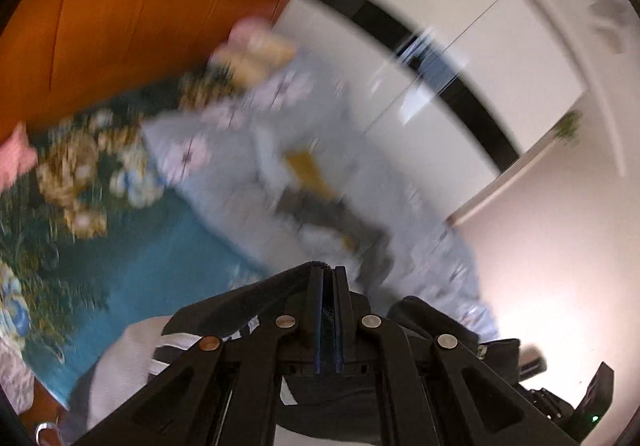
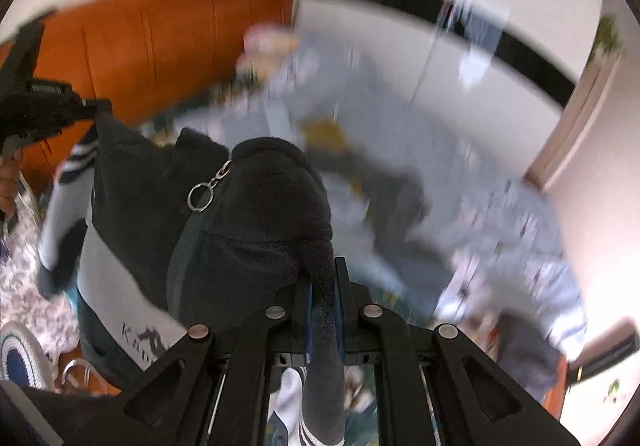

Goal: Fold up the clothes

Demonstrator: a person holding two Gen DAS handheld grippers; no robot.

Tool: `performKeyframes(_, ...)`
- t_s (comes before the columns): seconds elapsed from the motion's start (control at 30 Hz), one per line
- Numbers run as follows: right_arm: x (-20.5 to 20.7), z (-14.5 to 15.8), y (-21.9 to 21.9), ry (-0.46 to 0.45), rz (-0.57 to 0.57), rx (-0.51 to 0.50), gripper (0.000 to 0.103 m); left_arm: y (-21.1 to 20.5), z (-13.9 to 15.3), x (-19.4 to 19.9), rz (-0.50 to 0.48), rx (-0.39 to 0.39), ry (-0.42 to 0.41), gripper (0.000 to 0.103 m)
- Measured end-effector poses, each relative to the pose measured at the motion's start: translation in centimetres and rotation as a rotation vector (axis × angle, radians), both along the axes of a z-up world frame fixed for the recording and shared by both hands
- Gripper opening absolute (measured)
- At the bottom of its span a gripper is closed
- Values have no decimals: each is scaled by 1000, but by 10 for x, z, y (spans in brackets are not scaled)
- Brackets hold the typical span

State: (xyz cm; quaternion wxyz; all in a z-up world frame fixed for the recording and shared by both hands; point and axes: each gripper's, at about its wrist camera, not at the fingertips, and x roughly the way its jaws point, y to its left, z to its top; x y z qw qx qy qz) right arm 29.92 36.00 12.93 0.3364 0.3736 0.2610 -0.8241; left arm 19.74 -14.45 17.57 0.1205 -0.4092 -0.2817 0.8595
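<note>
Background's all smear: an orange wooden headboard point(image 1: 120, 14), a pale blue floral quilt point(image 1: 248, 150) rumpled on the bed, white wardrobe doors point(image 1: 460, 58) behind. The black fleece jacket point(image 2: 248, 214) hangs right in front of my right camera, blocking the bed's near side; its metal zip ring point(image 2: 200, 197) dangles. My right gripper point(image 2: 323, 288) pinches a fuzzy fold; my left gripper point(image 1: 329, 288) clamps a ribbed hem. The grey chest panel's print is unreadable.
</note>
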Motion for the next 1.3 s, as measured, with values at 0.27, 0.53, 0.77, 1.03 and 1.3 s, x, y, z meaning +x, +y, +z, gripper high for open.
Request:
performKeyframes(0.27, -80, -105, -41, -181, -103, 156, 9, 27, -203, -93, -88, -69, -425, 4)
performKeyframes(0.53, -159, -209, -82, -361, -205, 310, 9, 62, -251, -172, -191, -90, -455, 4)
performKeyframes(0.77, -204, -240, -90, -422, -287, 336, 9, 78, -285, -231, -253, -76, -503, 5)
performKeyframes(1.03, -197, -273, -98, -423, -258, 449, 24, 34, -299, -196, -270, -4, -533, 17)
performKeyframes(1.3, -158, -227, -66, -442, -368, 220, 66, -37, -296, -82, -260, -275, -576, 49)
